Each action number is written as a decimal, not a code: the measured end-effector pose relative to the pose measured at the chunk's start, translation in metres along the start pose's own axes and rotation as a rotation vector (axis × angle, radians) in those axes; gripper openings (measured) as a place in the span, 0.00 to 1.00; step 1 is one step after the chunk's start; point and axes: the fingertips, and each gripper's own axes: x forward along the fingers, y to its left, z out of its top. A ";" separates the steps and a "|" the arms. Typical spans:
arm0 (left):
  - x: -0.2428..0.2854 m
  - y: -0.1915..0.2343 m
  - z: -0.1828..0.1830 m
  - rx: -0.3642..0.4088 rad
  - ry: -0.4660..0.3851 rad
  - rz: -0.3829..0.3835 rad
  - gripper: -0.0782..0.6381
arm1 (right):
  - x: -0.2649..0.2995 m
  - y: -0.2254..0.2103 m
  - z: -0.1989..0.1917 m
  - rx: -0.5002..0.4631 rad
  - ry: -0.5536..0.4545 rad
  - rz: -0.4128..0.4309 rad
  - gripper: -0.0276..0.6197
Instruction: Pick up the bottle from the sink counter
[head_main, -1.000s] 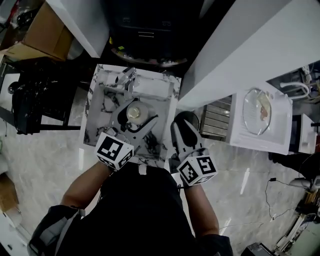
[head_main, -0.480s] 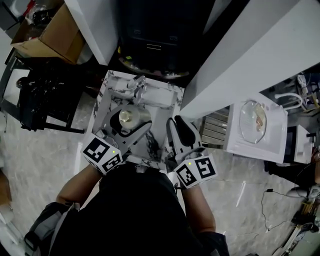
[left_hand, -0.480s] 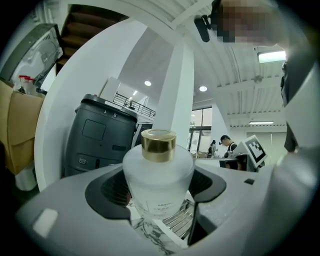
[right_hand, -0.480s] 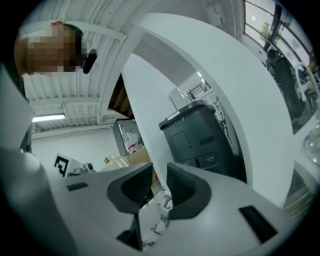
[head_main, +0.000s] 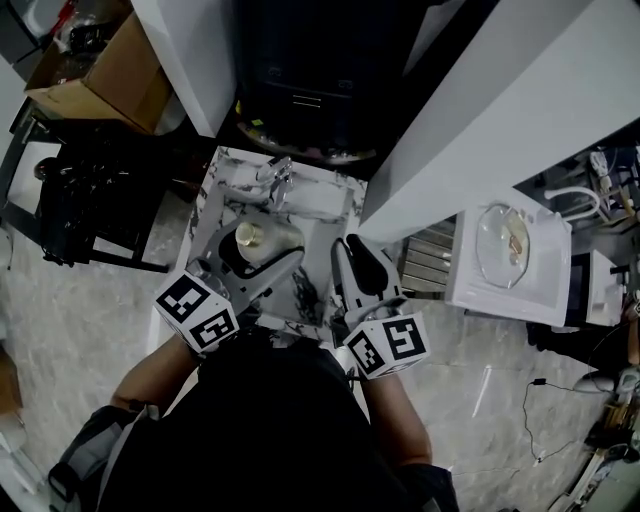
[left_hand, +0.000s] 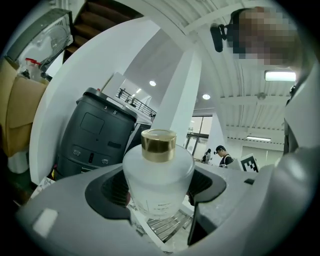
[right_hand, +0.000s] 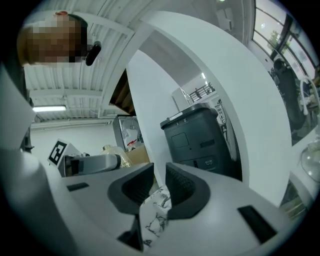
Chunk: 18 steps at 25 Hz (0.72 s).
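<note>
Left claw is clamped on the bottle, one dark ribbed pad pressed to each flank. It's a squat, round-shouldered bottle of frosted white glass, upright between the jaws, with a short gold cap on top and a small pale label low on the front. The print on that label is too small to read.

From the head view the bottle sits over the marble bench, just in front of the faucet, and only the cap and shoulder show from above. The claw covers the lower body, so that view does not show whether the base touches the bench. In the left gripper view the base does look clear, with a marble edge and a slatted grille showing below and beyond it. The jaws cover the bottle's sides.

Right claw is over at the bench's right edge with its jaws drawn almost together. Just a sliver of veined marble shows through the gap, and nothing is held in it.

A dark grey machine looms behind the bottle, cut off by a curved white panel. The person's torso blocks the near edge of the bench in the head view.
</note>
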 end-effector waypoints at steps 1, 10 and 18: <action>0.001 0.002 -0.002 -0.017 0.005 0.004 0.56 | 0.000 0.001 -0.001 -0.020 0.004 -0.003 0.16; 0.002 0.014 -0.018 -0.134 0.048 0.012 0.56 | 0.001 0.004 -0.014 0.024 0.026 0.002 0.15; 0.000 0.014 -0.023 -0.108 0.062 0.013 0.56 | 0.002 0.006 -0.021 0.020 0.041 0.002 0.14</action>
